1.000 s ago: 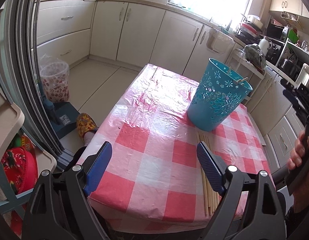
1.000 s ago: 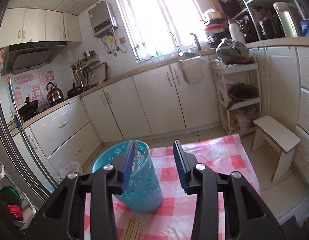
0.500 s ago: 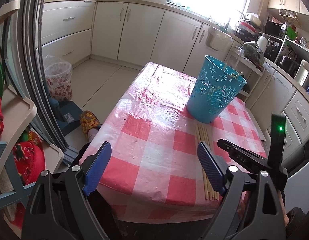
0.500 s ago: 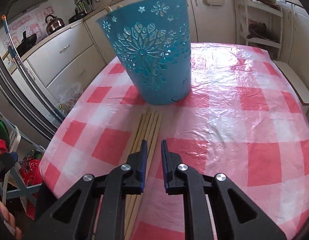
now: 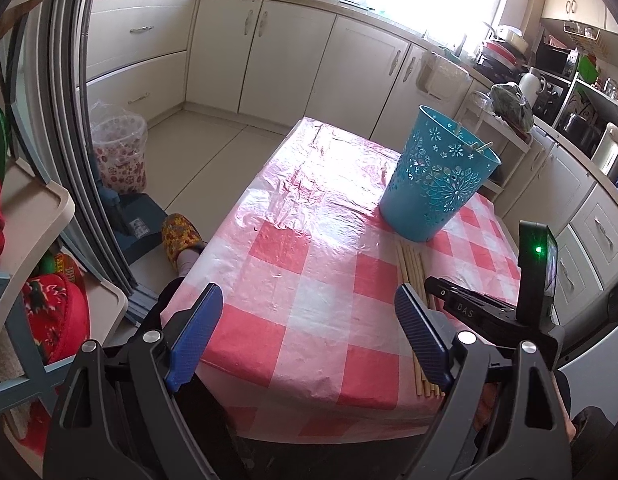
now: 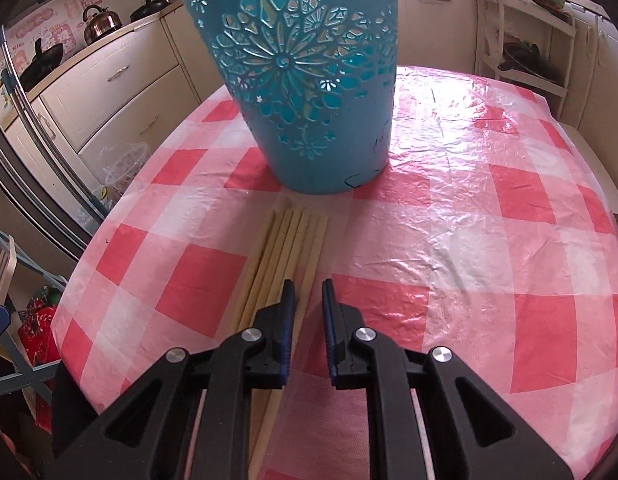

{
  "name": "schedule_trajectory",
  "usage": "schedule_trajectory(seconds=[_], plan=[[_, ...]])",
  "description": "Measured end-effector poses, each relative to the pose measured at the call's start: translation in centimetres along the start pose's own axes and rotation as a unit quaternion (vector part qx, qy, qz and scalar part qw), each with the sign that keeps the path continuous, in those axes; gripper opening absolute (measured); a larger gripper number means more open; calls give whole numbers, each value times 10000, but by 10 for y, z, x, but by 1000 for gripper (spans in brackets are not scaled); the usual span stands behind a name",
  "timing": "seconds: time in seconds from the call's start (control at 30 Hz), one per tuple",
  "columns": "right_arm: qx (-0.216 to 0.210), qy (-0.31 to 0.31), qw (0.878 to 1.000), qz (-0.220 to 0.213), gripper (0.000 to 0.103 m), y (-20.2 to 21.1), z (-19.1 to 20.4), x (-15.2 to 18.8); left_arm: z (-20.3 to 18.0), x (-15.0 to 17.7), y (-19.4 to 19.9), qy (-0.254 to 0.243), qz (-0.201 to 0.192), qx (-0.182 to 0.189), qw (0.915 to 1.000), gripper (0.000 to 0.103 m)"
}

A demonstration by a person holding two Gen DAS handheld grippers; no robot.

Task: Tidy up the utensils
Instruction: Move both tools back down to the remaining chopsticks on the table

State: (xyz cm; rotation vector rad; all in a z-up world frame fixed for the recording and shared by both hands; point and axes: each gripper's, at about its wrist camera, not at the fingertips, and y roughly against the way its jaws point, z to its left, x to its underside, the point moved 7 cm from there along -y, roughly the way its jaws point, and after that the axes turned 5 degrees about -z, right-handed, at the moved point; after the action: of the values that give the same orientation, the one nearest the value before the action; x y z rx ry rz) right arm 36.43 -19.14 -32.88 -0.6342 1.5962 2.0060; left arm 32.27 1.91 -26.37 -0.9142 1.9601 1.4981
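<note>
A teal cut-out basket (image 5: pixel 437 184) (image 6: pixel 309 80) stands upright on the checked table, with a couple of chopstick ends (image 5: pixel 483 146) poking above its rim. Several wooden chopsticks (image 6: pixel 285 240) (image 5: pixel 413 276) lie side by side in front of it, running toward the near edge. My right gripper (image 6: pixel 307 284) is low over their near half. Its jaws are drawn close with a narrow gap that straddles the rightmost stick, and the pads do not visibly press it. My left gripper (image 5: pixel 307 292) hangs wide open over the table's near edge, holding nothing.
The table (image 5: pixel 309 280) wears a red-and-white plastic cloth. A lined bin (image 5: pixel 117 156) and a slippered foot (image 5: pixel 181 236) are on the floor to the left, beside a shelf cart (image 5: pixel 29 220). Cabinets line the back, and a wooden stool (image 6: pixel 589 168) stands off the table's right side.
My right gripper came down from above the basket to just over the chopsticks, tilting downward, and its jaws narrowed. The left gripper stayed where it was, still open.
</note>
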Motion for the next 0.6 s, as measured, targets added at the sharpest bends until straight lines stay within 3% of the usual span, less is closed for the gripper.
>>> schedule_trajectory(seconds=[0.27,0.6], plan=[[64,297,9995,44,10,3,-2,4,-4,3,-5,-90,78,15,9999,84],[125,279,9995,64,10,26,-42,17,-63,18,-67,-914,784,160,9926,84]])
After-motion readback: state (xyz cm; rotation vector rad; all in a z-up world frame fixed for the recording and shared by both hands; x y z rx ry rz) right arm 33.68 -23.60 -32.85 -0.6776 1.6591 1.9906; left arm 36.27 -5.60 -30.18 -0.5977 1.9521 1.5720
